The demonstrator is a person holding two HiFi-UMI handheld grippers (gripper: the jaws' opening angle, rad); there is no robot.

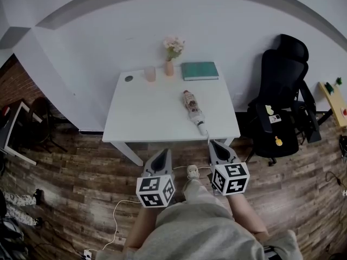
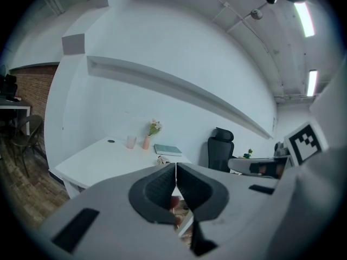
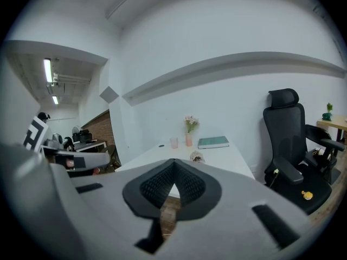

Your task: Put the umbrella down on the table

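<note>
Head view: left claw [image 1: 161, 153], jaws together and empty, just short of the table [image 1: 141, 118]; folded umbrella [image 1: 193, 110] lying on the table's right front part; right claw [image 1: 216, 145], jaws together, empty. Umbrella print too small to read; in each gripper view the claw hides most of it.

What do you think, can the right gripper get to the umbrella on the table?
Probably yes. The umbrella lies near the front edge of the table, just ahead of the right gripper, with nothing between them. Its fingers are shut, so they would have to open first.
</note>
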